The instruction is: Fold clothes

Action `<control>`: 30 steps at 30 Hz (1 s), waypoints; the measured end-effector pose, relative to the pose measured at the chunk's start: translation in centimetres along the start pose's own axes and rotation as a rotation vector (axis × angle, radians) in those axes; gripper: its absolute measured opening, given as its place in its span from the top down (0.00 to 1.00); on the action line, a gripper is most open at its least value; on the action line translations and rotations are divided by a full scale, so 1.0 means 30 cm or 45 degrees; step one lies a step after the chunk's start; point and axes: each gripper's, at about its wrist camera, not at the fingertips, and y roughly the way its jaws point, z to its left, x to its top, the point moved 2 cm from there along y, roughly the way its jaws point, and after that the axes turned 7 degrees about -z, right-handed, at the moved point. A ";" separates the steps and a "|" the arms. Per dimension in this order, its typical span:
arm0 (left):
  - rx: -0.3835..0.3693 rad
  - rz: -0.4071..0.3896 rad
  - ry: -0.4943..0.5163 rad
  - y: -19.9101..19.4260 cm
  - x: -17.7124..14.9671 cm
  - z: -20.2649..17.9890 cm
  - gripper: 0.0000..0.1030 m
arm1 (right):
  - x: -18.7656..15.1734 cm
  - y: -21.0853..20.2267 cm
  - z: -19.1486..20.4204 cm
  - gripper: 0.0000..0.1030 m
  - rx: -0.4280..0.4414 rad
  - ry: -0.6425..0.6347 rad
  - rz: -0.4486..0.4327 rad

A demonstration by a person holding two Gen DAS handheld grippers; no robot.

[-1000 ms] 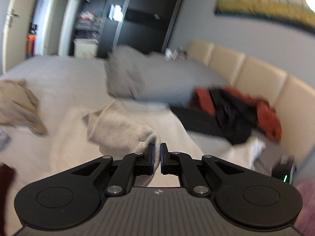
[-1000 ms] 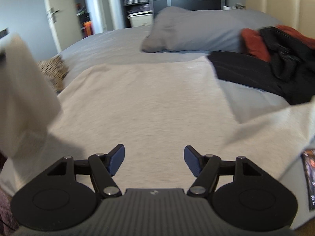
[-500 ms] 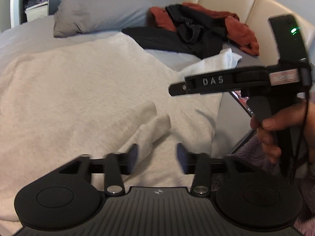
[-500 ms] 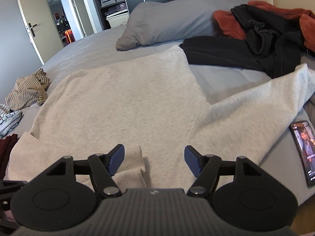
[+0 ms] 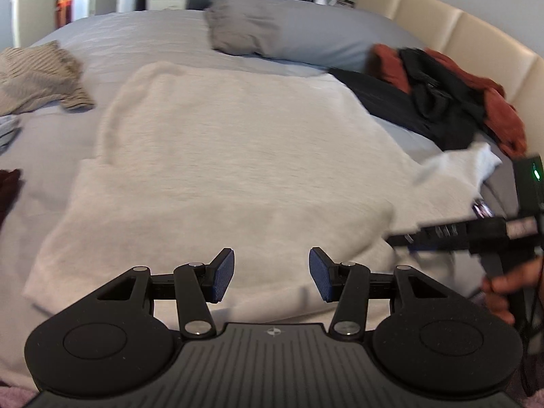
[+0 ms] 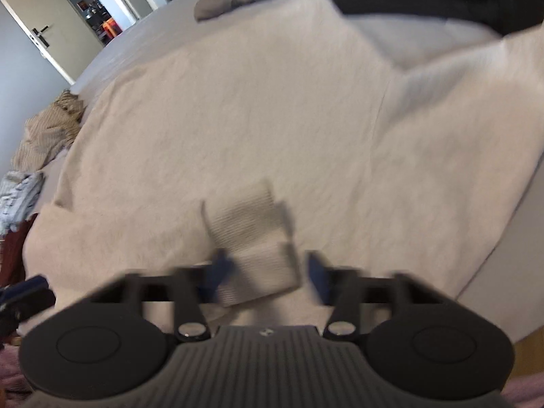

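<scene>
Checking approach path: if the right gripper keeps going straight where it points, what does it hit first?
Probably the ribbed cuff lying between the closing right gripper jaws, on the cream sweatshirt. Blur leaves depth unclear.

No writing can be read here. The right claw (image 5: 404, 239), seen to the right of the left claw (image 5: 271, 279), carries raised lettering and a pale label (both smeared by motion blur), and nothing else bears legible text.

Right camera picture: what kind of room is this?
Most likely a bedroom. A cream sweatshirt lies spread on a grey bed with a grey pillow, a padded headboard behind, and a door.
</scene>
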 end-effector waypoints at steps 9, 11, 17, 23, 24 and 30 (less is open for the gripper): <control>0.179 -0.026 0.051 -0.072 0.113 0.207 0.54 | 0.026 -0.204 0.121 0.96 0.016 -0.360 -0.196; 0.215 0.004 0.079 -0.057 0.180 0.267 0.51 | 0.036 -0.235 0.142 0.96 0.007 -0.437 -0.202; 0.274 0.130 0.003 0.101 0.323 0.451 0.50 | 0.051 -0.255 0.149 0.96 -0.054 -0.557 -0.163; 0.183 0.354 -0.060 0.295 0.345 0.500 0.51 | 0.063 -0.203 0.078 0.91 -0.098 -0.511 -0.040; 0.187 0.375 -0.055 0.319 0.345 0.499 0.51 | 0.068 -0.194 0.071 0.90 -0.107 -0.504 -0.029; 0.178 0.465 -0.067 0.396 0.337 0.519 0.67 | 0.156 -0.158 0.052 0.42 -0.070 -0.478 -0.063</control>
